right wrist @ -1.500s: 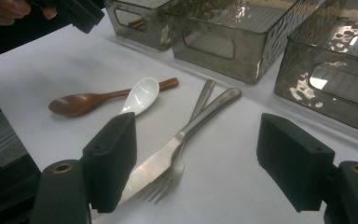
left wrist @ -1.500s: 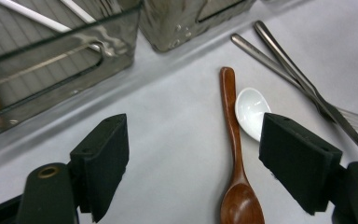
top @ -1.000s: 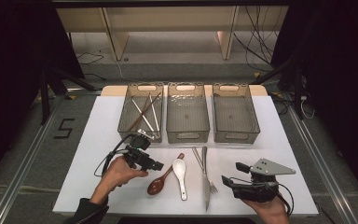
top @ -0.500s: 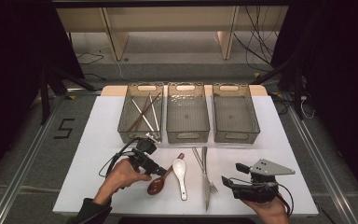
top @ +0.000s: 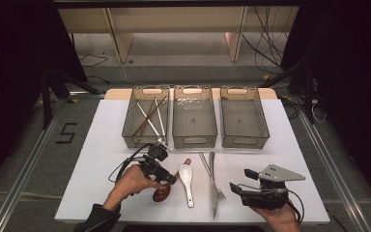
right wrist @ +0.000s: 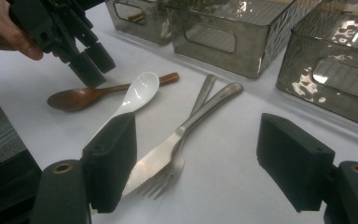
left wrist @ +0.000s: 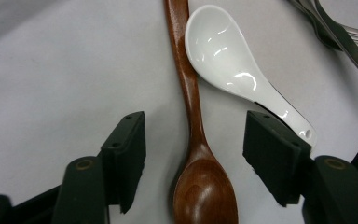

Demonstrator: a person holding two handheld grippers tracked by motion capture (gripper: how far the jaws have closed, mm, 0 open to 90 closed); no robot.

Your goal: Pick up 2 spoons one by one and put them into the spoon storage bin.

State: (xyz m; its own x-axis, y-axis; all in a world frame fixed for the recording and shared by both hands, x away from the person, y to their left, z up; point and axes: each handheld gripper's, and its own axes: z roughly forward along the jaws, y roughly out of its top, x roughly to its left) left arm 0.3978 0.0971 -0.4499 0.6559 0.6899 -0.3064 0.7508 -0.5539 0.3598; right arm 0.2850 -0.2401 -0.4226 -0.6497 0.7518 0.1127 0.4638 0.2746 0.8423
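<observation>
— Sorting so far, from the high view: the left bin (top: 145, 116) holds chopsticks (top: 149, 117), while the middle bin (top: 194, 116) and right bin (top: 244, 116) look bare. How much is left on the table (top: 101, 159)?

— Four pieces, I judge: a wooden spoon (top: 162, 192), a white ceramic spoon (top: 187, 179), a knife (top: 212, 186) and a fork (top: 207, 171), all in front of the bins. My left gripper (top: 166, 178) is down over the wooden spoon; my right gripper (top: 236, 189) waits near the table's right front, apart from everything.

— And in the left gripper view?

— The wooden spoon (left wrist: 196, 140) lies between my jaws where handle meets bowl. They have just been closing, yet both pads stand clear of the wood, so nothing is gripped. The white ceramic spoon (left wrist: 228, 60) rests against its handle.

— The right gripper view?

— Jaws wide apart and holding nothing, with the knife (right wrist: 186, 130) and fork (right wrist: 168, 179) crossed ahead. So I reckon most of the job remains.
</observation>
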